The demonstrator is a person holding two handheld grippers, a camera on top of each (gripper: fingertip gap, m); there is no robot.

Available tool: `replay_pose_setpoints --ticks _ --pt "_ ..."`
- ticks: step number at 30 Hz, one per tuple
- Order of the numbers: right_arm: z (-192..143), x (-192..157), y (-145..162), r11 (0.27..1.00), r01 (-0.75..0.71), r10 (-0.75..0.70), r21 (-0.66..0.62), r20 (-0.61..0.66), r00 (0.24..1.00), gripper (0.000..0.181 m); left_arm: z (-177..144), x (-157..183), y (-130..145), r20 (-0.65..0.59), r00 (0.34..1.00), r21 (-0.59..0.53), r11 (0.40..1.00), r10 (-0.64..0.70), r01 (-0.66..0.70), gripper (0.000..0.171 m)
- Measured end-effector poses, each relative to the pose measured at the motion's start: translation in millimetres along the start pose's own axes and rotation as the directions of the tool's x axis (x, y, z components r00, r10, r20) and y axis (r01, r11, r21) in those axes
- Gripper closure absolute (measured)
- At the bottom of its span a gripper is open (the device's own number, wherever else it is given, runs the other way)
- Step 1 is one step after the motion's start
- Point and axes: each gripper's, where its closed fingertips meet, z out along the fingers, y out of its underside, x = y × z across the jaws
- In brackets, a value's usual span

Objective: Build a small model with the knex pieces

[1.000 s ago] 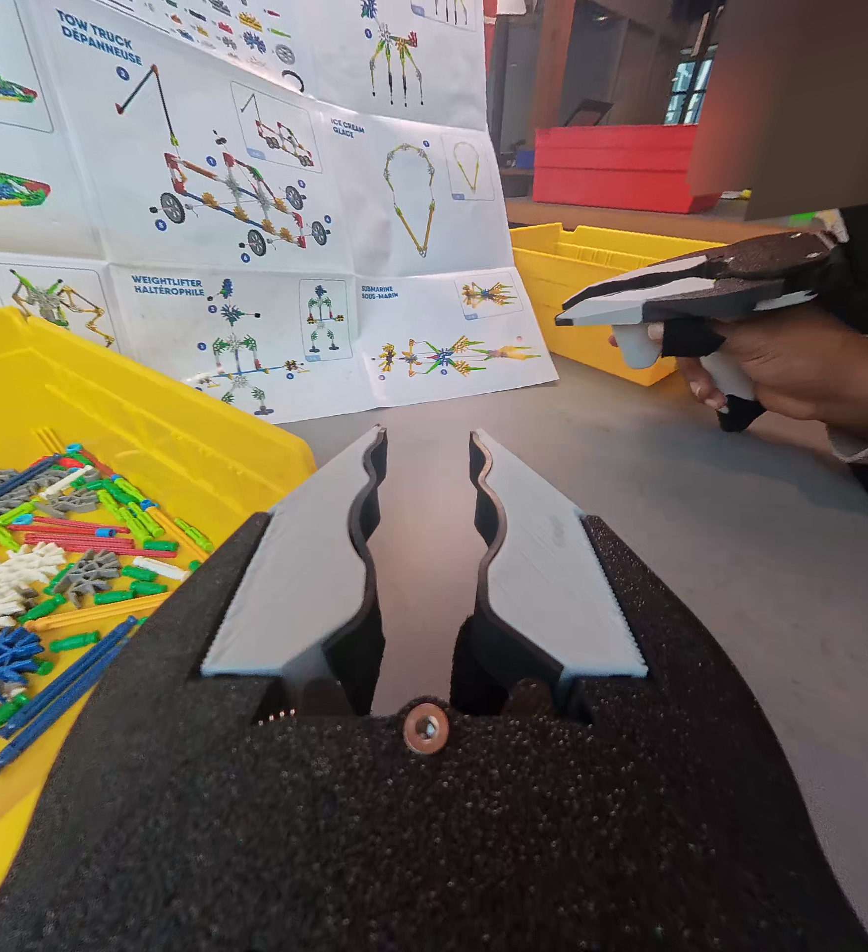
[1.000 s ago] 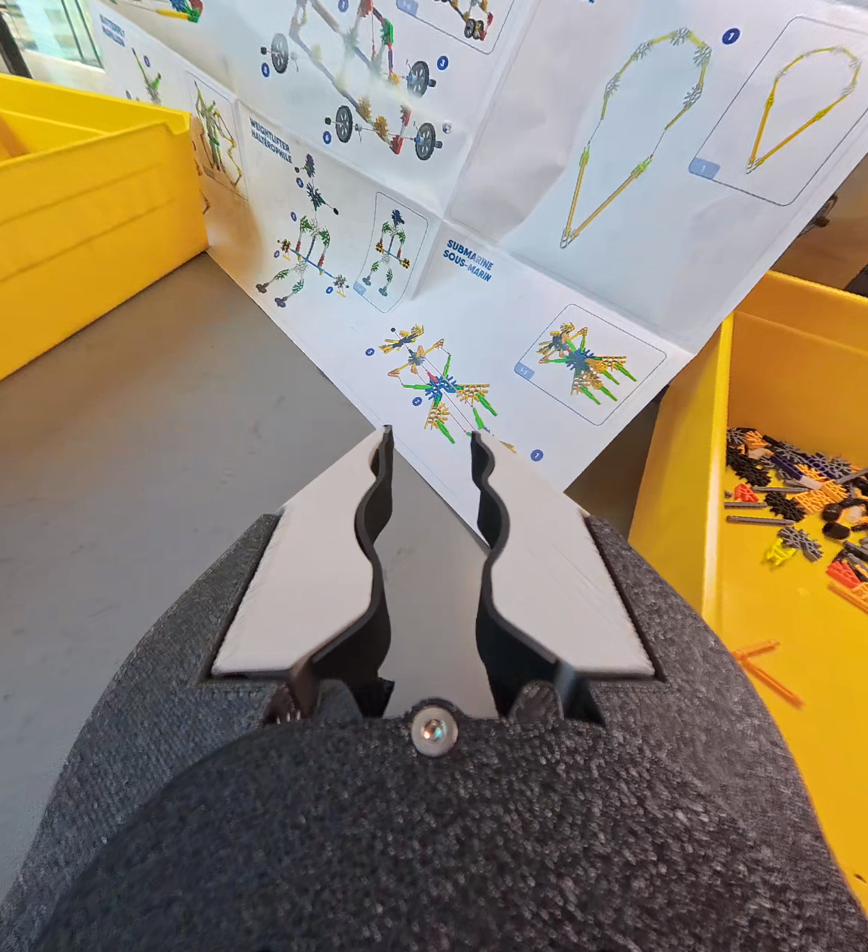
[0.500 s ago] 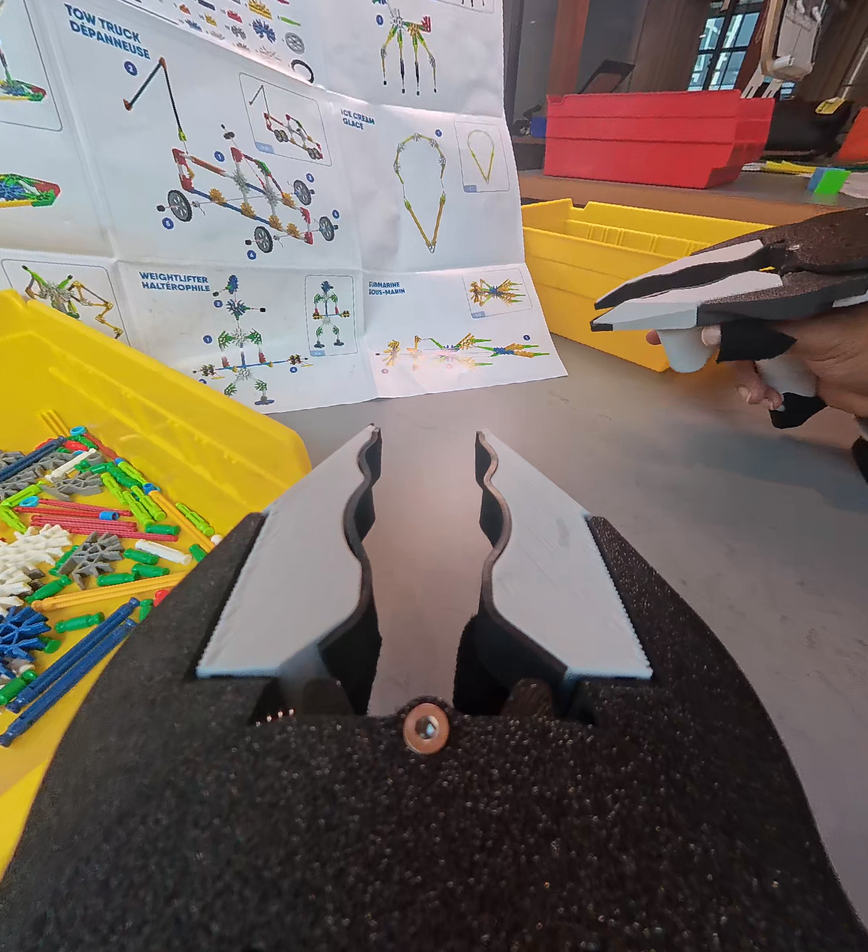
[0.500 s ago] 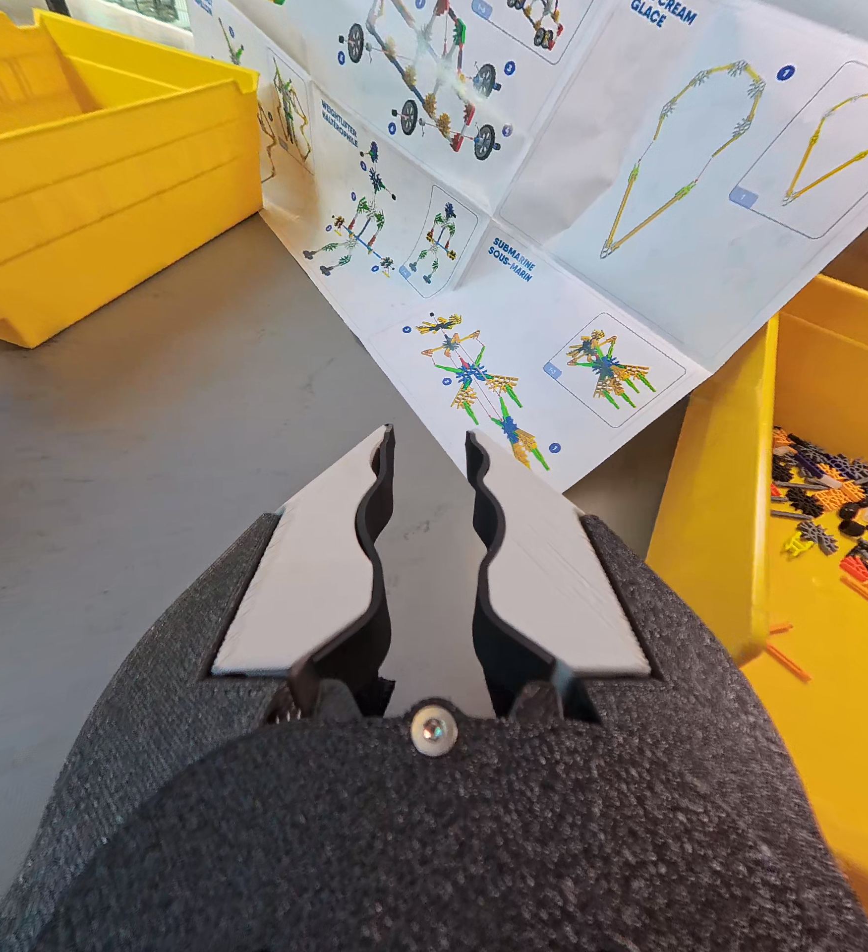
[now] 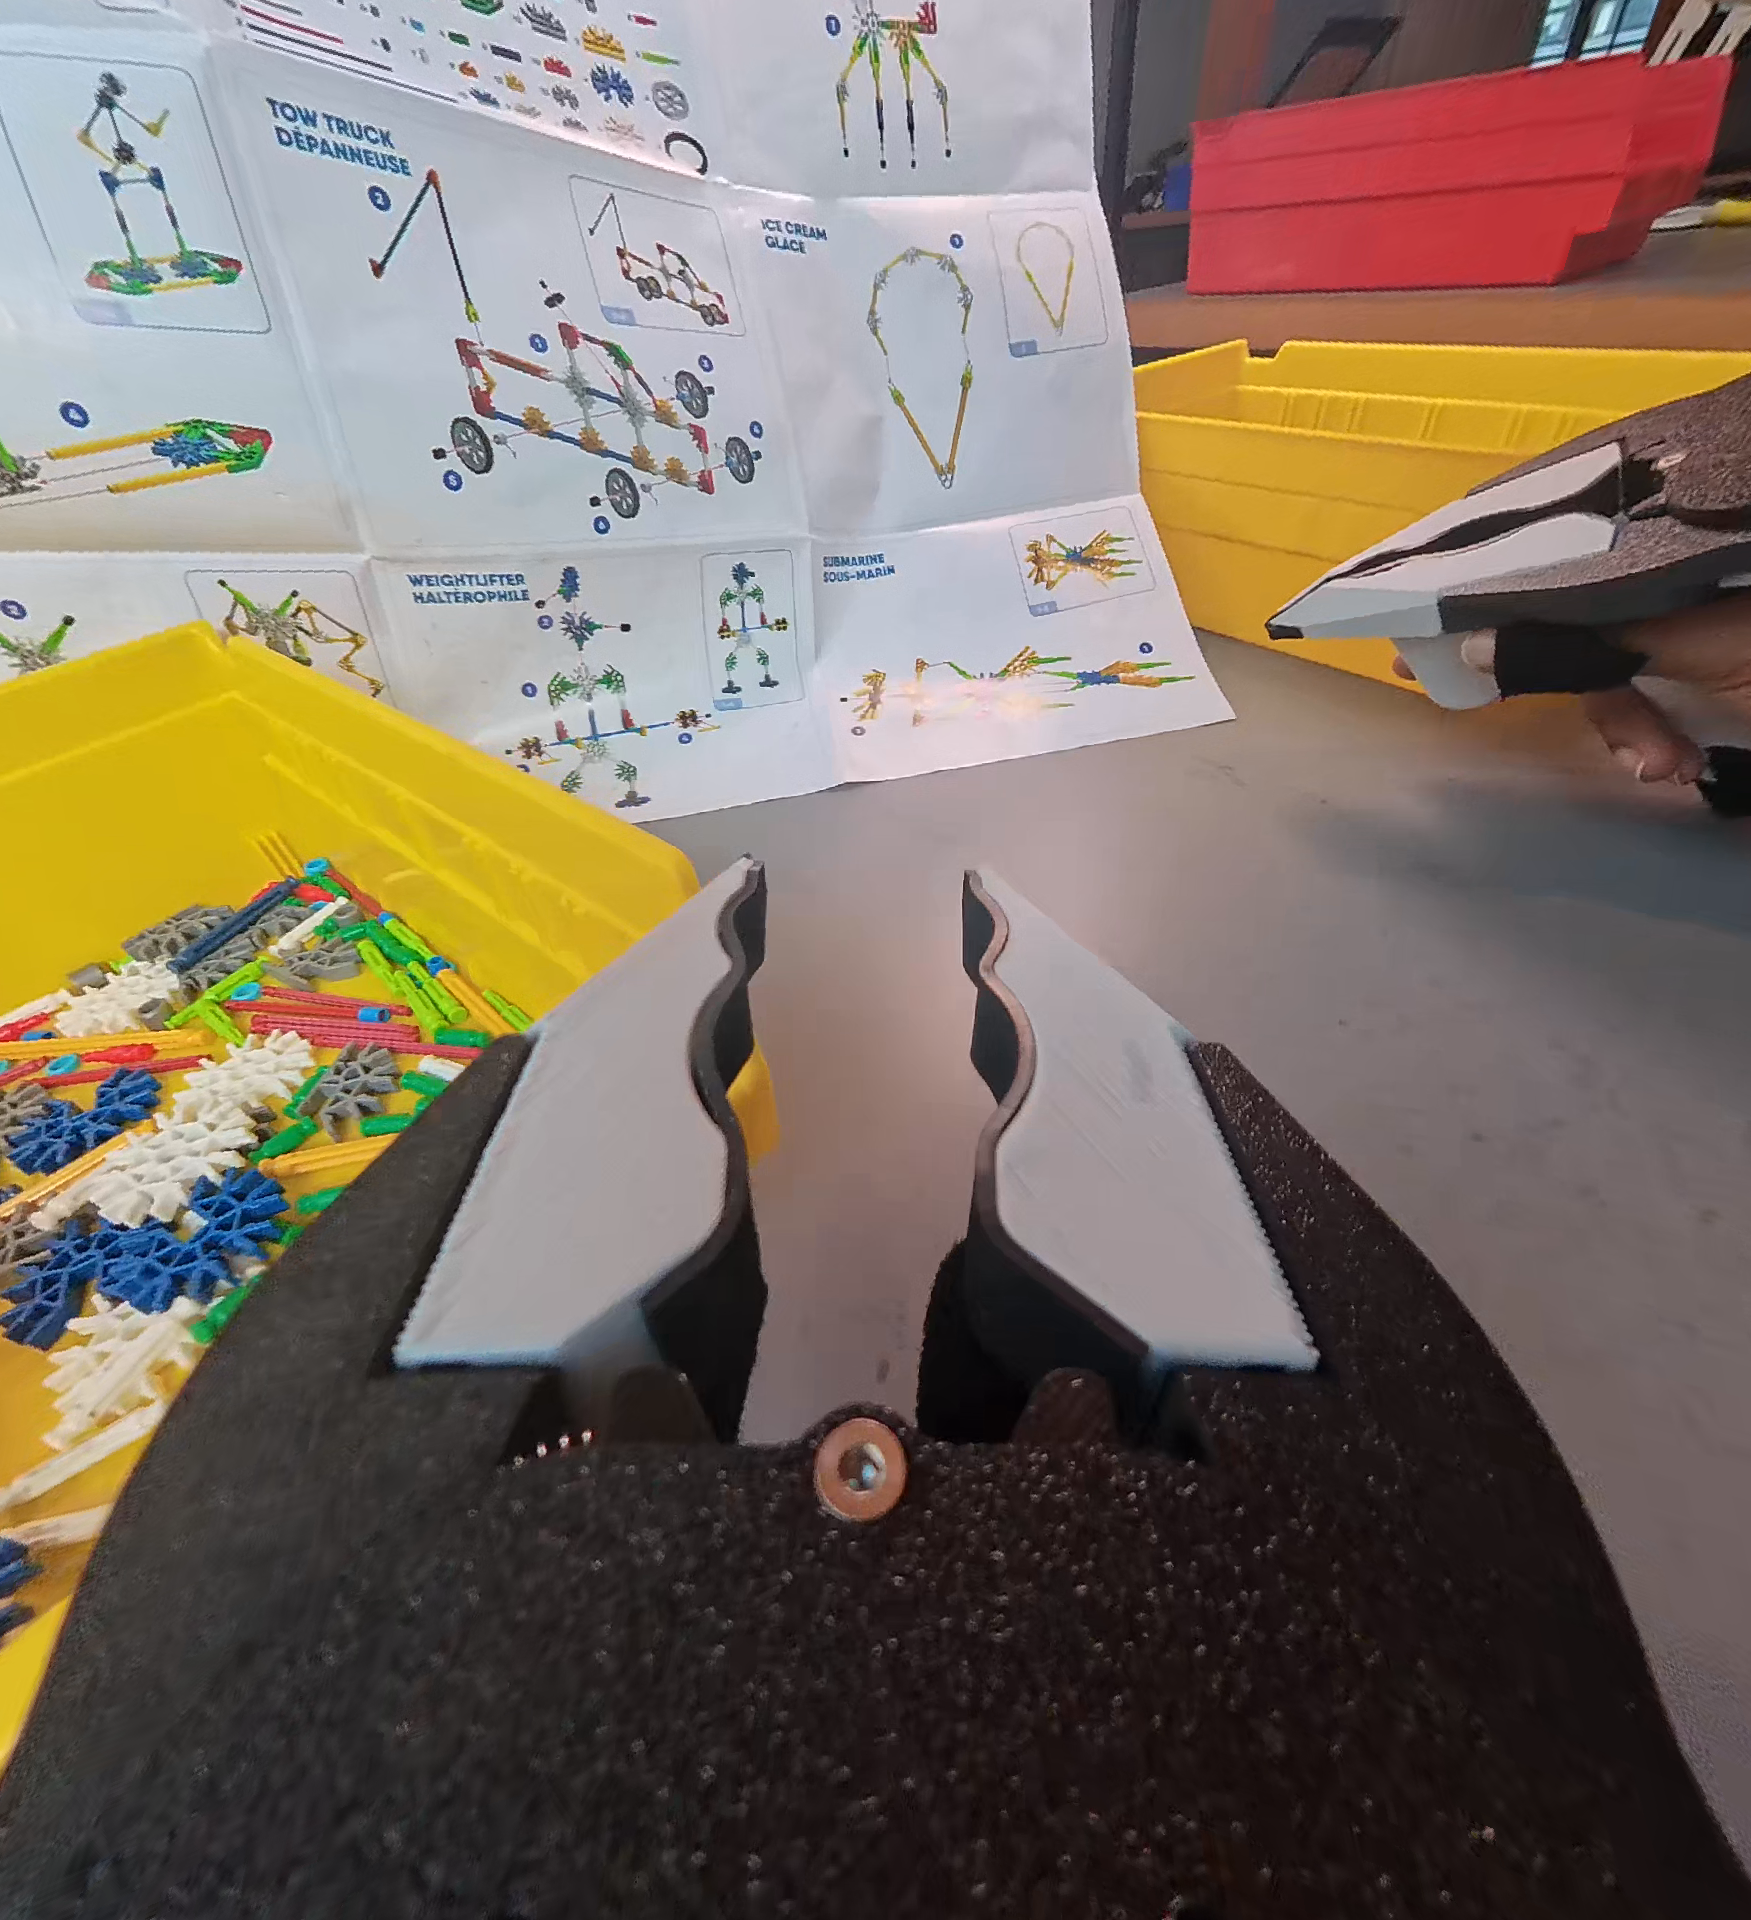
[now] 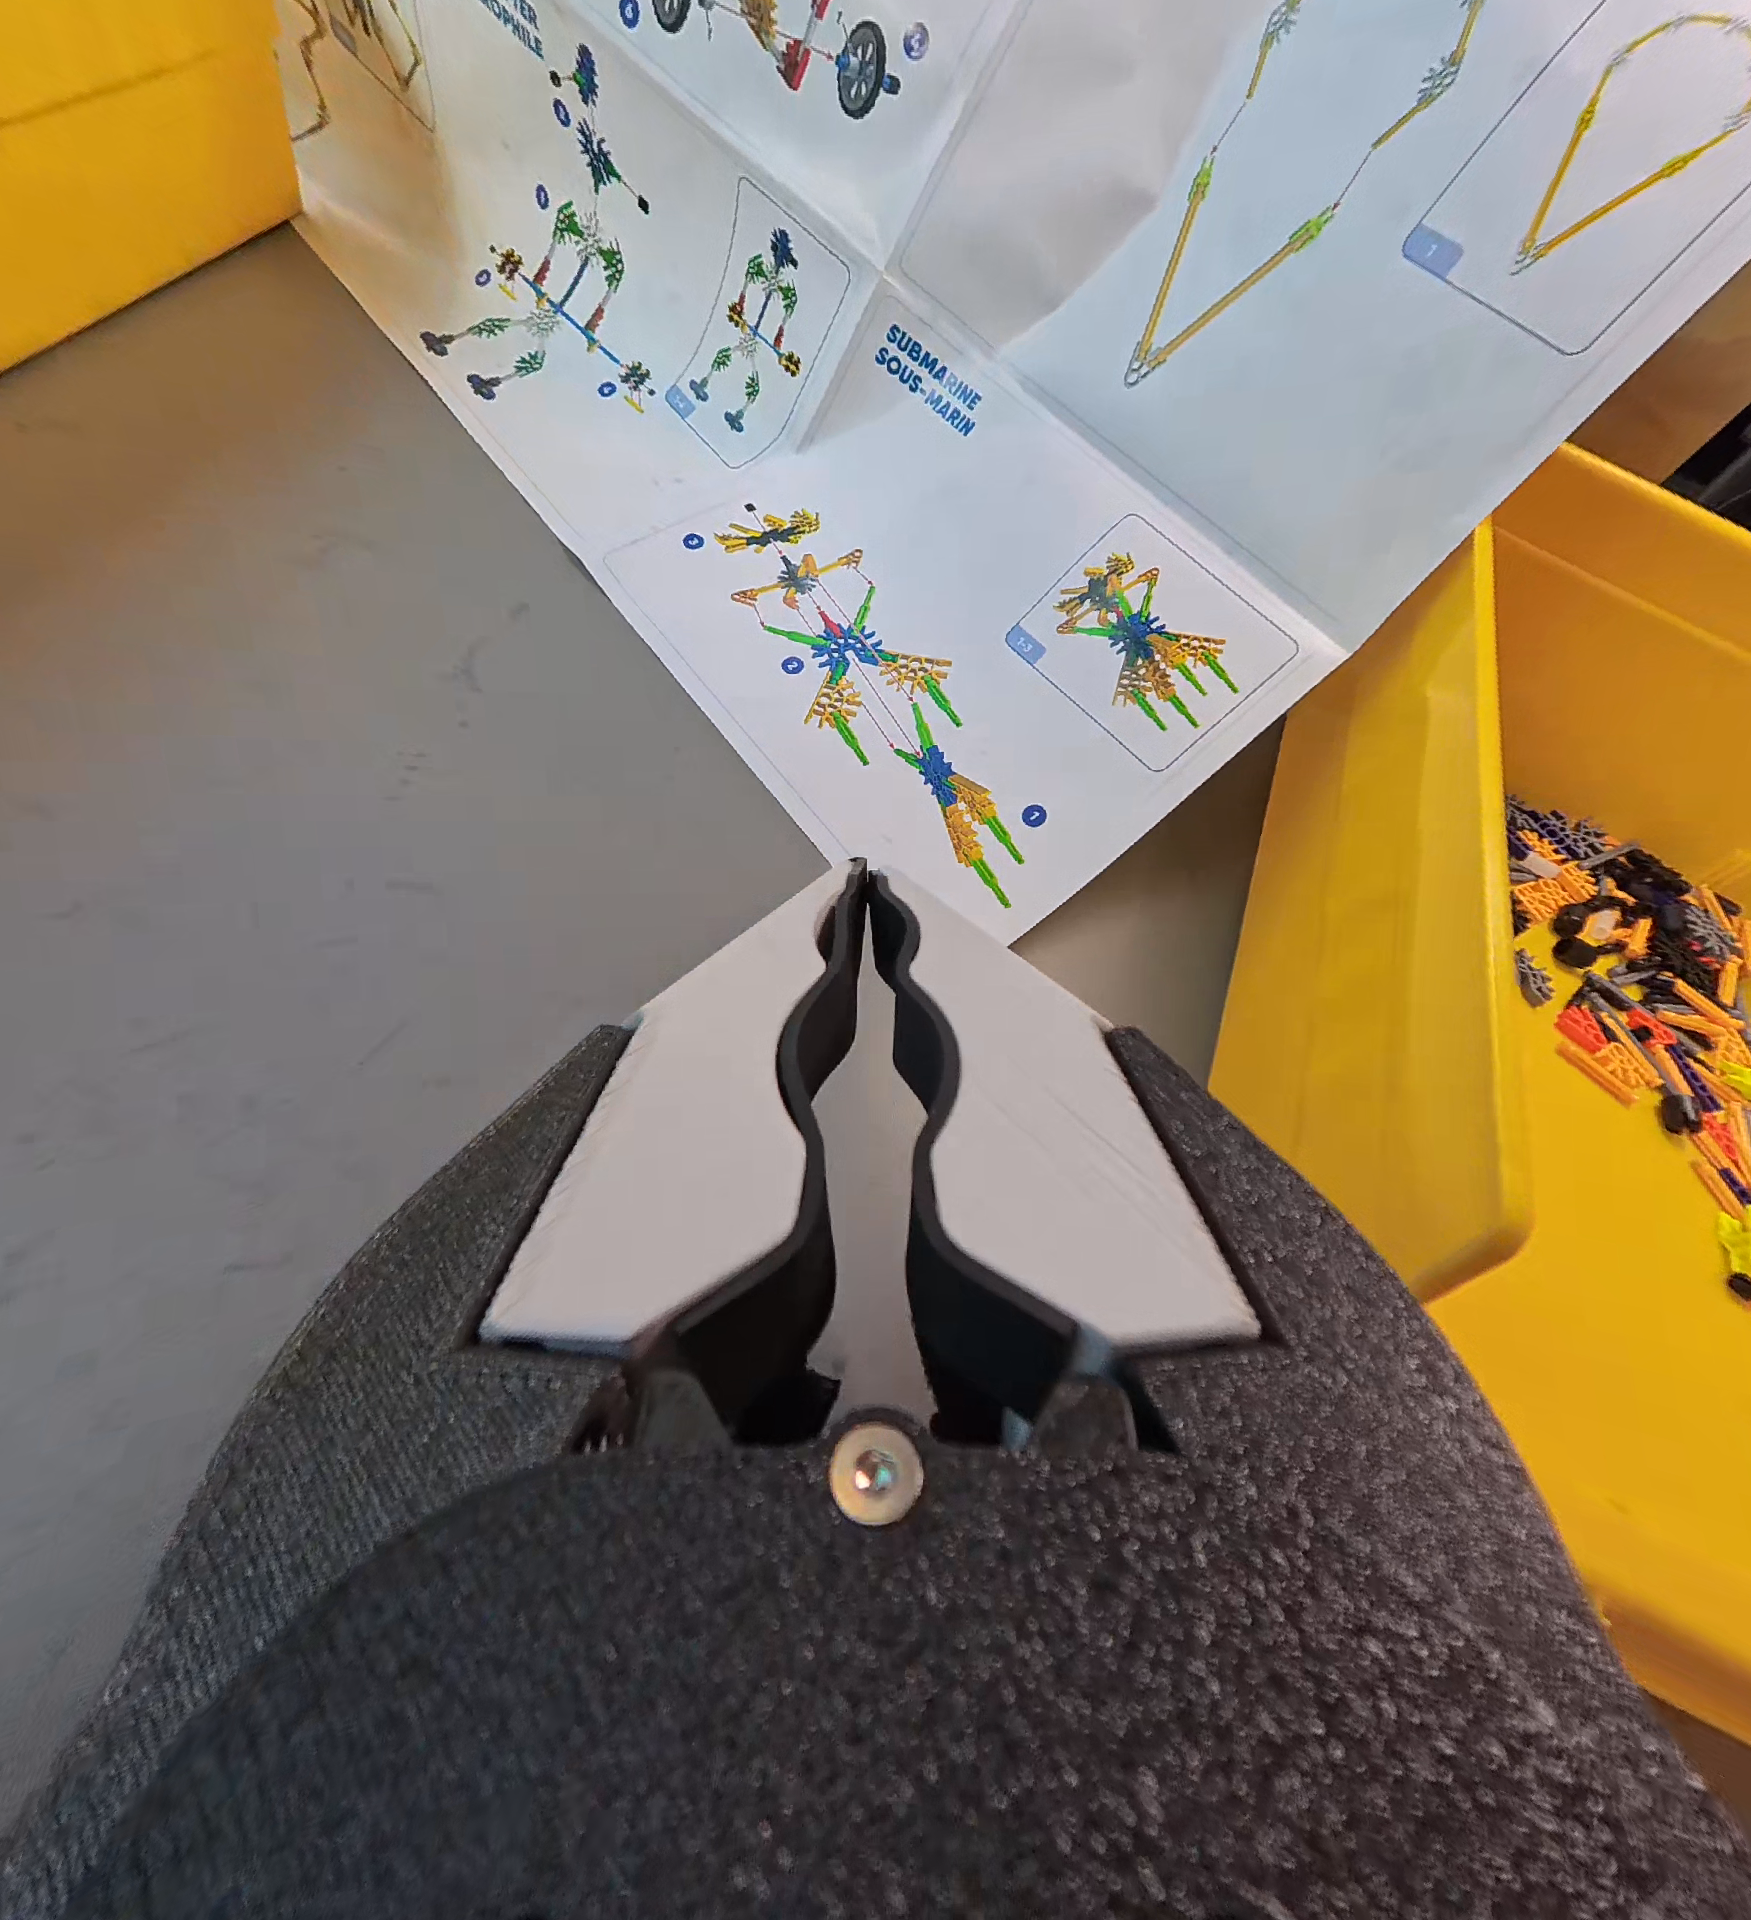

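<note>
My left gripper (image 5: pixel 858 883) is open and empty, low over the grey table (image 5: pixel 1422 1039), beside the right rim of a yellow bin (image 5: pixel 497 831) that holds several coloured rods and snowflake connectors (image 5: pixel 164 1101). My right gripper (image 6: pixel 863 871) is shut on nothing, its tips just short of the lower edge of a white instruction sheet (image 6: pixel 954 436). It also shows in the left wrist view (image 5: pixel 1297 621), held in a person's hand at the right. The sheet (image 5: pixel 642 416) stands propped behind the table.
A second yellow bin (image 6: pixel 1370 935) with orange, black and grey pieces (image 6: pixel 1671 1018) sits right of my right gripper. It also shows in the left wrist view (image 5: pixel 1370 436). A third yellow bin (image 6: pixel 71 156) is far left. Red bins (image 5: pixel 1422 177) stand behind.
My right gripper has shut and moved forward toward the sheet's lower edge. My left gripper has opened a little wider and shifted slightly toward its bin.
</note>
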Motion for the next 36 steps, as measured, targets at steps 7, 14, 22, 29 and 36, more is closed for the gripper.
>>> replay_pose_setpoints --ticks 7,14,22,29,36 --pt "0 5 0 1.0 -0.007 0.007 0.012 0.008 1.0 0.177 5 -13 13 0.03 0.996 -0.059 0.995 -0.082 0.084 0.133" --pt "0 6 4 1.0 0.009 -0.009 -0.008 -0.016 1.0 0.178 6 -3 2 -0.02 0.993 -0.028 0.993 -0.118 0.117 0.134" --pt "27 3 3 0.994 0.011 -0.023 -0.113 -0.101 0.995 0.181 3 19 2 -0.096 0.989 -0.036 0.994 -0.109 0.106 0.134" --pt "49 6 8 0.977 -0.128 0.121 -0.171 -0.051 0.991 0.181 0 20 7 -0.11 0.991 -0.082 0.994 -0.075 0.066 0.137" --pt "21 -4 3 0.993 -0.069 0.072 -0.101 0.034 0.997 0.176 1 11 11 -0.1 0.99 -0.085 0.992 -0.101 0.092 0.136"
